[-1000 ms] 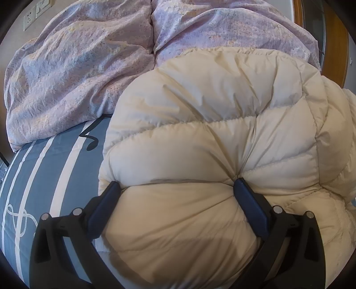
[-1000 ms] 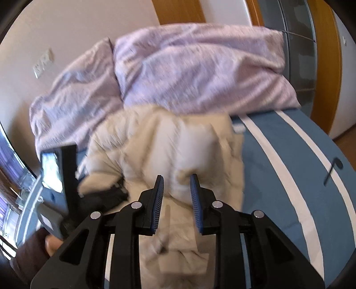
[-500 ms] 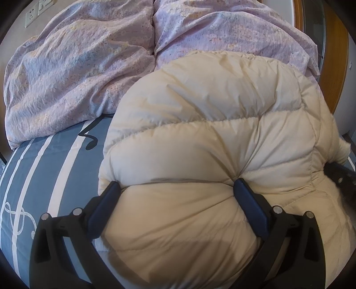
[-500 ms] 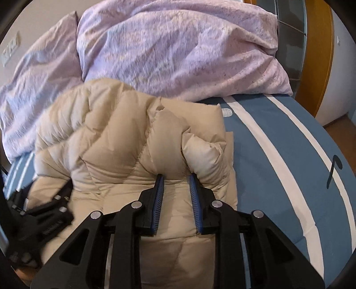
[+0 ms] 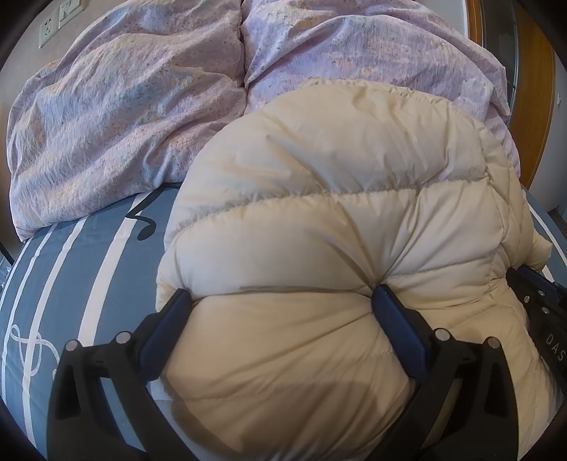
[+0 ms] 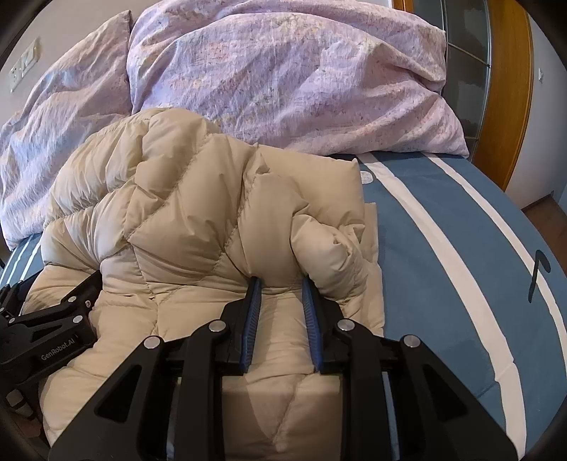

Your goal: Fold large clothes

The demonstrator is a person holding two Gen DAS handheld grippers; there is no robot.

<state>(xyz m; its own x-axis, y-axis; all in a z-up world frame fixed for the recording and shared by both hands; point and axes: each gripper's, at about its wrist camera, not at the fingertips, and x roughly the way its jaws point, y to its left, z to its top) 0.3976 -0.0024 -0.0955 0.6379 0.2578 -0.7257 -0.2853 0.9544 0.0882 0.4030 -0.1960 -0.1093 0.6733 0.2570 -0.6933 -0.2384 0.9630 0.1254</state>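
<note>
A cream quilted puffer jacket [image 5: 336,220] lies bunched on the bed and also fills the right wrist view [image 6: 198,212]. My left gripper [image 5: 283,301] has its jaws wide apart, clamped around a thick roll of the jacket's padding. My right gripper [image 6: 280,287] is shut on a narrower fold of the jacket near its right edge. The left gripper's body shows at the left of the right wrist view [image 6: 53,329]. The right gripper's body shows at the right edge of the left wrist view [image 5: 542,312].
The bed has a blue sheet with white stripes and music notes [image 5: 88,266], also seen in the right wrist view [image 6: 460,248]. Two lilac pillows [image 5: 141,99] lie behind the jacket. A wooden door frame [image 6: 510,88] stands at the right. Wall sockets [image 5: 58,19] are at the upper left.
The right gripper has carried its fold of the jacket forward and down toward the bed. The jacket's upper part has settled over itself. The left gripper has stayed in place.
</note>
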